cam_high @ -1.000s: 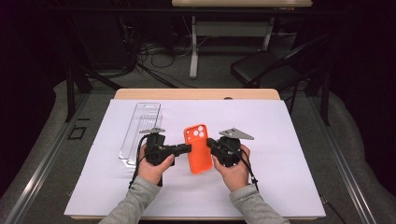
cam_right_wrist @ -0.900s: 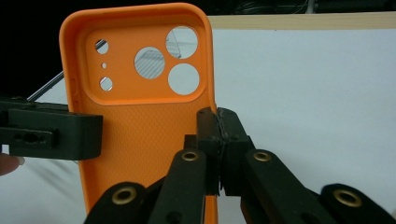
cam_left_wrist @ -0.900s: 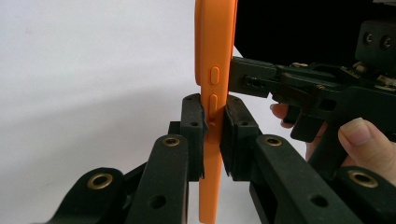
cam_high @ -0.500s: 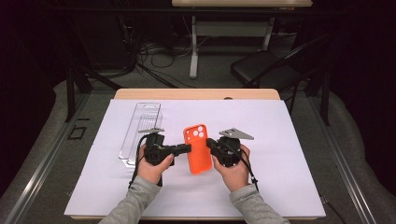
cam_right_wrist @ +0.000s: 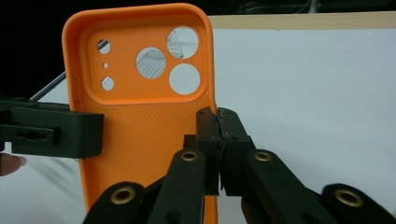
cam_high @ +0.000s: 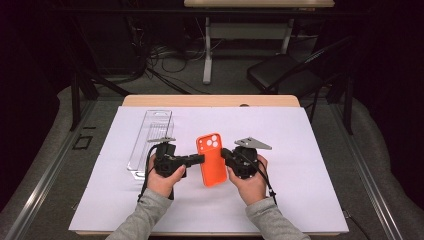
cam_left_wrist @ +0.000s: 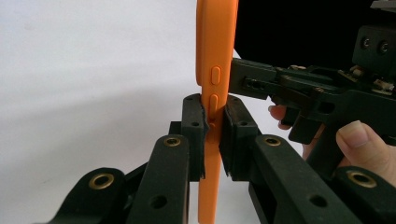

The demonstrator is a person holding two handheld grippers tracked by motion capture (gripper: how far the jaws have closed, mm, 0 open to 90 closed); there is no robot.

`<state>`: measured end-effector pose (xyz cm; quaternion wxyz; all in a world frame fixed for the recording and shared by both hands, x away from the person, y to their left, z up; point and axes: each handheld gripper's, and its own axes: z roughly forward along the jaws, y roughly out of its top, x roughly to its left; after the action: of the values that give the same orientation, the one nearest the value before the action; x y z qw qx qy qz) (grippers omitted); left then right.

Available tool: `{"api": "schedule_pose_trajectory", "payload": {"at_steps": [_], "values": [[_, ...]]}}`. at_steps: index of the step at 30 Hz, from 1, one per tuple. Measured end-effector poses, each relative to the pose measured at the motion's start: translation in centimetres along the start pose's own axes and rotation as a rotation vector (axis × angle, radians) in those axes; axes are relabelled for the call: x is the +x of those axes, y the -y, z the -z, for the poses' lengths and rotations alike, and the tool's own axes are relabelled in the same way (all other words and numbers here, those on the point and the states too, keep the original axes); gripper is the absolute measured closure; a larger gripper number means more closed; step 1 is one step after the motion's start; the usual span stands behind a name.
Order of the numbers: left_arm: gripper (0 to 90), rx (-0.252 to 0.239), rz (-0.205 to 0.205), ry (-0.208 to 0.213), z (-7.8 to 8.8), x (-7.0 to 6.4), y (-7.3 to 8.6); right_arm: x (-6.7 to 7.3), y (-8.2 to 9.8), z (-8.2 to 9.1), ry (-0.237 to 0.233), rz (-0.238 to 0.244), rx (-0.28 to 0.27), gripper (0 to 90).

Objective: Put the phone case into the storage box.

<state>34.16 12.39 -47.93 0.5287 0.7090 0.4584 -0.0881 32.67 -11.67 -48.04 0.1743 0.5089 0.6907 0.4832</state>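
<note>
Left claw: jaws clamped tight on the long edge of the orange phone case, pads pressing either side just below the side buttons. The case stands edge-on between the jaws, running straight up from them. Beyond the case, on the far side, sits the right claw with a fingertip on its body.

Right claw: jaws closed on the opposite long edge of the same orange phone case, pads nearly meeting on the thin rim. From this claw the inside of the case faces the camera, camera cut-outs up at the top, above the jaws. Across the case, the left claw's jaw grips the far edge.

High view: left claw and right claw face each other, with the orange phone case held directly between them, lifted off the white sheet, cut-out end away from the person. Left hand and right hand wrap the claw bodies just behind. Grey three-cornered plate sits atop the right claw. Outward from the left claw, on its outer side and slightly farther away, lies a clear plastic tray on the sheet. The sheet covers the wooden tabletop, whose far edge shows beyond both claws.
</note>
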Motion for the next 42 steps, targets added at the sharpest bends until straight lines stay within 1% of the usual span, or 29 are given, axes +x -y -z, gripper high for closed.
{"api": "schedule_pose_trajectory", "payload": {"at_steps": [12, 34, 42], "values": [[81.0, -0.004, 0.012, 0.006, 0.04, 0.00, 0.02, -0.03, -0.01, -0.01, -0.005, -0.002, 0.001, 88.1], [81.2, -0.002, 0.006, 0.003, 0.06, 0.06, 0.06, -0.06, -0.01, -0.05, -0.014, -0.007, 0.004, 87.0], [81.3, -0.005, 0.007, 0.003, 0.11, 0.14, 0.06, -0.03, -0.03, 0.01, -0.023, -0.006, 0.002, 84.7]]}}
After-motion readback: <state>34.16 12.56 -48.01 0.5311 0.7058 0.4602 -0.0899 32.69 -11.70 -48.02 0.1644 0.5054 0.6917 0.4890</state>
